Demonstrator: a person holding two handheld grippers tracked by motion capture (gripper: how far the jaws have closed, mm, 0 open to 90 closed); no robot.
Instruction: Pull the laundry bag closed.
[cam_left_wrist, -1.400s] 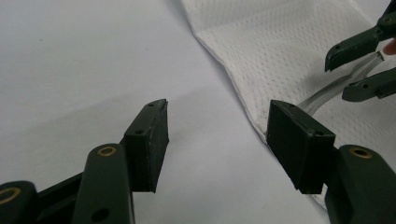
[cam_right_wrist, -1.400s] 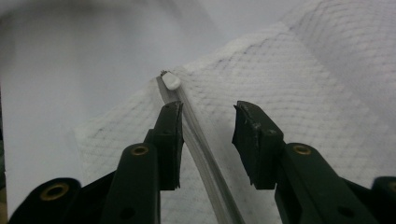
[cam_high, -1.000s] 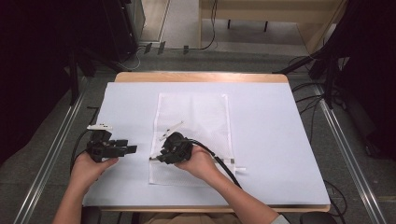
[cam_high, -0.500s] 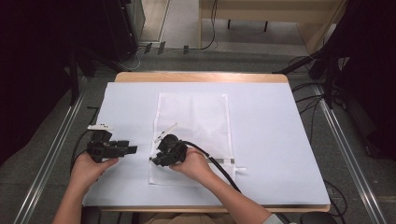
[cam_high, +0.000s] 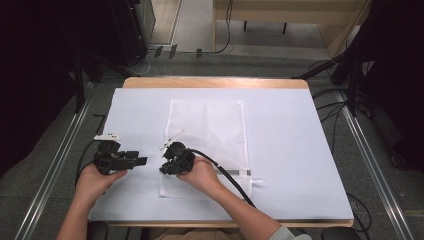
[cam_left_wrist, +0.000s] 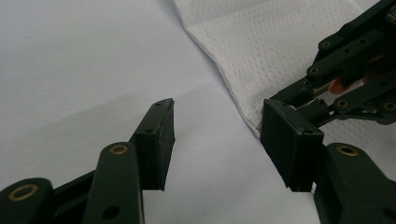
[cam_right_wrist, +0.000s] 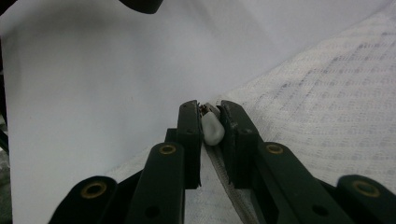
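A white mesh zip bag (cam_high: 210, 125) lies flat on the white-covered table (cam_high: 300, 145). My right gripper (cam_high: 165, 168) sits over the bag's near left corner, shut on the small white zipper pull (cam_right_wrist: 211, 129), with the zipper track (cam_right_wrist: 225, 189) running back under the jaws. The mesh bag (cam_right_wrist: 327, 116) spreads to the right in that view. My left gripper (cam_high: 143, 161) rests on the table just left of the bag, open and holding nothing. In the left gripper view, the left gripper (cam_left_wrist: 217, 126) faces the mesh bag's edge (cam_left_wrist: 252, 51), and the right gripper (cam_left_wrist: 299, 95) is close by.
The right gripper's black cable (cam_high: 225, 172) trails across the bag's near end toward the table's front edge. A white tag (cam_high: 252, 180) sticks out at the bag's near right. Bare white cover extends to the right and far side. Metal rails (cam_high: 60, 150) flank the table.
My right gripper has slid a little to the left along the bag's near end, still shut on the zipper pull. The left gripper has stayed in place, open.
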